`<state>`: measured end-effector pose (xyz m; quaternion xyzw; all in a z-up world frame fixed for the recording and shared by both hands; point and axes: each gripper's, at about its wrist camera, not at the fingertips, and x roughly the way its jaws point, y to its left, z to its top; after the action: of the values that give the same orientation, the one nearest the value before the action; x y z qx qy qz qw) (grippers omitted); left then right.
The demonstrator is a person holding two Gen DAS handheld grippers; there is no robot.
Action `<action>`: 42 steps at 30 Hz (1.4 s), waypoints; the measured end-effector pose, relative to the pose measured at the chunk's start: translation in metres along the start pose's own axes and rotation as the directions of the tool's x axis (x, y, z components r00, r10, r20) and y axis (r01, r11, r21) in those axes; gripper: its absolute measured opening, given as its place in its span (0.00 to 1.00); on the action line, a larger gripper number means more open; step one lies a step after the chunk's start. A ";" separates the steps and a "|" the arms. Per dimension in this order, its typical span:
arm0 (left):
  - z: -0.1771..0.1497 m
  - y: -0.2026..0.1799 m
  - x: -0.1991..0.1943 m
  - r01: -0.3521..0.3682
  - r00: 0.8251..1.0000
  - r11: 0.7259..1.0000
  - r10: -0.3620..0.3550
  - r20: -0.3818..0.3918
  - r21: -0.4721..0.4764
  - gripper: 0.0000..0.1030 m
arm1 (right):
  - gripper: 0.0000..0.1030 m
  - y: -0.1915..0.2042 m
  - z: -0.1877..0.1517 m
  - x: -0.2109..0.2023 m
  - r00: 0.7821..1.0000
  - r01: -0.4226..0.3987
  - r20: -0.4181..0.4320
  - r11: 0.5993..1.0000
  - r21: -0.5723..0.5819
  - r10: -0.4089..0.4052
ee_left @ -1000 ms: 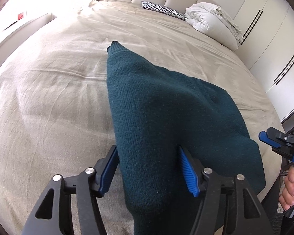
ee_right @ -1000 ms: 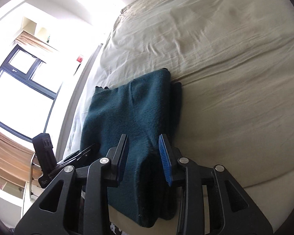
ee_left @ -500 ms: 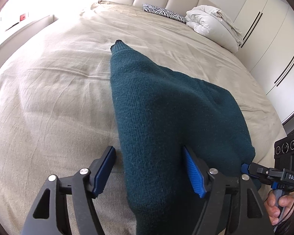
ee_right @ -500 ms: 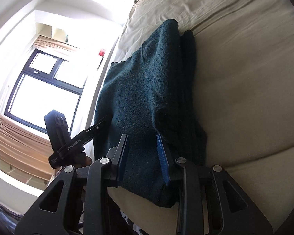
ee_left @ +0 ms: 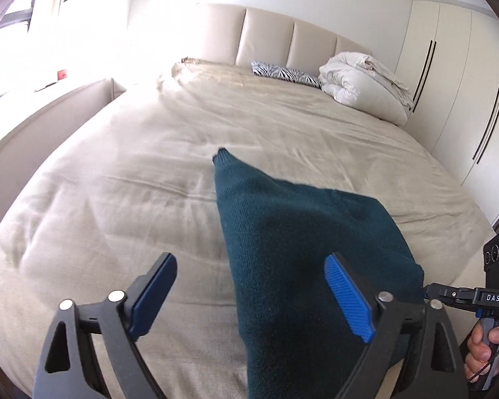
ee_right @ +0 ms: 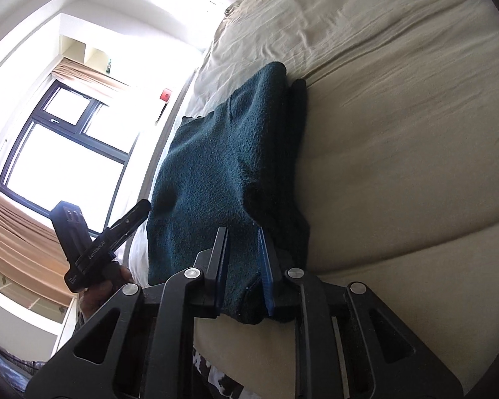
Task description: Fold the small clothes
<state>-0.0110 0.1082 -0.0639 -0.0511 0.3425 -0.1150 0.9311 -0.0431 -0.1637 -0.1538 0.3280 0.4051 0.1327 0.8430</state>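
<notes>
A dark teal knitted garment (ee_left: 292, 242) lies folded on the beige bed (ee_left: 123, 179), near its front edge, with a narrow end pointing toward the headboard. My left gripper (ee_left: 249, 286) is open, its jaws wide apart, raised over the garment's near left part. My right gripper (ee_right: 243, 259) is shut on the garment's near edge (ee_right: 216, 173), with cloth bunched between the blue pads. The right gripper also shows in the left wrist view (ee_left: 462, 296) at the garment's right corner. The left gripper shows in the right wrist view (ee_right: 96, 246), held by a hand at the left.
A white folded duvet (ee_left: 362, 83) and a zebra-print pillow (ee_left: 282, 73) lie at the head of the bed. White wardrobes (ee_left: 462, 76) stand on the right. A window (ee_right: 66, 153) with brown curtains is beyond the bed's far side.
My right gripper has closed on the garment's near edge. My left gripper has opened wider and drawn back and up from the cloth.
</notes>
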 end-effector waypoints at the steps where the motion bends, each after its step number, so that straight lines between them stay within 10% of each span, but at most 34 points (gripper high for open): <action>1: 0.004 -0.001 -0.010 -0.021 0.999 1.000 0.021 0.044 0.007 1.00 | 0.17 0.005 0.004 -0.004 0.999 0.049 0.013 0.998 -0.026 -0.049; 8: 0.035 -0.009 -0.065 -0.226 0.946 0.974 0.214 0.244 0.021 1.00 | 0.18 0.045 0.028 -0.043 0.940 0.299 0.218 0.942 -0.152 -0.263; 11: 0.046 -0.015 -0.088 -0.286 0.908 0.958 0.267 0.323 0.013 1.00 | 0.26 0.074 0.035 -0.055 0.861 0.454 0.351 0.866 -0.207 -0.368; 16: 0.051 -0.025 -0.116 -0.381 0.851 0.924 0.355 0.388 -0.009 1.00 | 0.84 0.116 0.034 -0.095 0.693 0.585 0.617 0.791 -0.180 -0.372; 18: 0.055 -0.025 -0.113 -0.408 0.865 0.913 0.390 0.316 -0.009 1.00 | 0.99 0.131 0.031 -0.113 0.620 0.614 0.696 0.776 -0.142 -0.363; 26: 0.041 -0.019 -0.081 -0.306 0.947 0.949 0.312 0.083 -0.076 1.00 | 1.00 0.167 0.042 -0.134 0.708 0.519 0.635 0.838 -0.170 -0.310; 29: 0.031 -0.027 -0.064 -0.307 0.951 0.951 0.308 0.014 -0.044 1.00 | 1.00 0.172 0.041 -0.131 0.724 0.523 0.597 0.839 -0.152 -0.344; 33: 0.020 -0.034 -0.051 -0.281 0.959 0.959 0.279 -0.051 -0.030 1.00 | 1.00 0.172 0.035 -0.116 0.693 0.604 0.590 0.781 -0.161 -0.414; 42: 0.008 -0.036 -0.030 -0.261 0.956 0.965 0.263 -0.134 0.028 1.00 | 1.00 0.137 0.031 -0.055 0.755 0.648 0.282 0.739 -0.186 -0.592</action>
<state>-0.0347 0.0805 -0.0327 0.0074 0.4084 0.0044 0.9128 -0.0486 -0.1012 -0.0165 0.0662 0.3805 -0.1369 0.9122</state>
